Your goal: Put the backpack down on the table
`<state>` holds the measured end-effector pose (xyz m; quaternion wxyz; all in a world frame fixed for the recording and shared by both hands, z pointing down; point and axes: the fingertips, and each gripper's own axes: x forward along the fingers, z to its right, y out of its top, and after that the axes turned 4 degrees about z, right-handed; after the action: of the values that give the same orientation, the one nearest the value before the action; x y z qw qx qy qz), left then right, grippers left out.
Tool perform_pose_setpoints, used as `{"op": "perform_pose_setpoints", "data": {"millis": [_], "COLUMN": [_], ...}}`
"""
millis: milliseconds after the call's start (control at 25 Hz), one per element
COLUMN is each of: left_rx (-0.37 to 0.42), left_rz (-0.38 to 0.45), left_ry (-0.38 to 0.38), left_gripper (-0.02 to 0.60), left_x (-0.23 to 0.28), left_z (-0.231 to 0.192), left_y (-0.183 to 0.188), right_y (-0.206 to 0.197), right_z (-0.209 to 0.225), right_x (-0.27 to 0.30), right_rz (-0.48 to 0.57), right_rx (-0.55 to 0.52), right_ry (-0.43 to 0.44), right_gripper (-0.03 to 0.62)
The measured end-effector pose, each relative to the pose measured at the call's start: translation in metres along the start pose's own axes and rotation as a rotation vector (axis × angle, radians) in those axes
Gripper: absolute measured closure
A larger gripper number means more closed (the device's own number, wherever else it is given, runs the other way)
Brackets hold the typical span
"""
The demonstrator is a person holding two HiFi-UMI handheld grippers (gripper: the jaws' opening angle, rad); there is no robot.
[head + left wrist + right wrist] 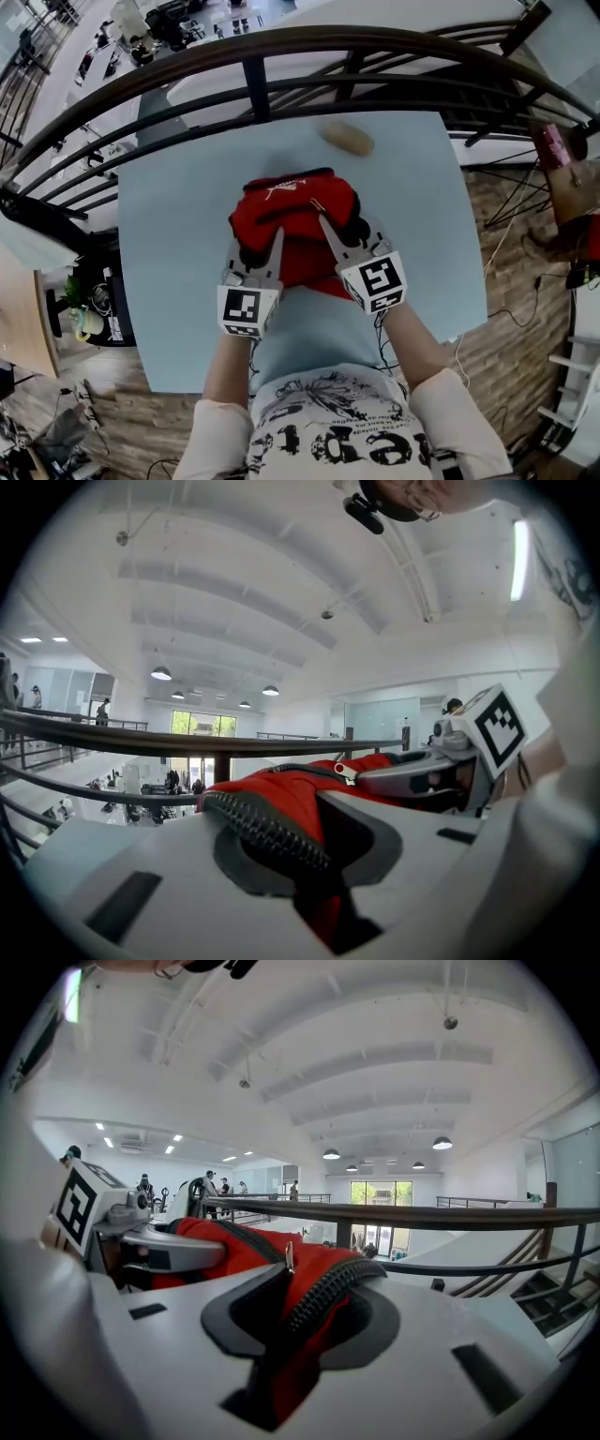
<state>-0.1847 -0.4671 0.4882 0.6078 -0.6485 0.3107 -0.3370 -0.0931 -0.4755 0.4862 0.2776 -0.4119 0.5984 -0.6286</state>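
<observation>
Now L gripper (258, 246) & R gripper (347, 230) each clamp red backpack (298, 211) (zip edges) over table (178, 197)

This is a large open hall fitted out as a shared workspace or lab, seen from a mezzanine. Straight ahead of the left tool (255, 246) and right tool (342, 230), just past the far edge of the pale blue tabletop (169, 244), runs a dark metal railing (281, 42). Beyond and below it lies a lower floor (103, 47) crowded with desks and equipment. High above the tools spans a white vaulted ceiling (281, 592) with round hanging lamps (161, 673). Far ahead stand tall windows (382, 1192), and a few people (211, 1185) are near another rail. To the right of the right tool, beside the tabletop, wood-plank flooring (511, 319) carries a loose cable (507, 234).
</observation>
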Motion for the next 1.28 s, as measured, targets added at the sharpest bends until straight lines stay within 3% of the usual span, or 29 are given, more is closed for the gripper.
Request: {"op": "perform_pose_setpoints", "data": {"millis": [240, 520, 880, 1280], "left_rx": [-0.003, -0.058, -0.086, -0.139], "left_rz": [0.021, -0.012, -0.058, -0.13], "left_ry": [0.009, 0.01, 0.054, 0.084], "left_gripper": [0.52, 0.52, 0.512, 0.483], "left_x": [-0.008, -0.034, -0.07, -0.09], "left_z": [0.019, 0.06, 0.077, 0.087], "left_y": [-0.008, -0.025, -0.092, -0.133], "right_y": [-0.011, -0.036, -0.096, -0.137], "right_z": [0.002, -0.008, -0.039, -0.057], "right_x": [-0.021, -0.061, -0.084, -0.1], "right_rz": [-0.007, 0.002, -0.029, -0.099], "right_rx": [0.032, 0.05, 0.017, 0.032], "right_ry": [0.024, 0.072, 0.093, 0.075], "right_gripper": [0.499, 0.487, 0.479, 0.462]}}
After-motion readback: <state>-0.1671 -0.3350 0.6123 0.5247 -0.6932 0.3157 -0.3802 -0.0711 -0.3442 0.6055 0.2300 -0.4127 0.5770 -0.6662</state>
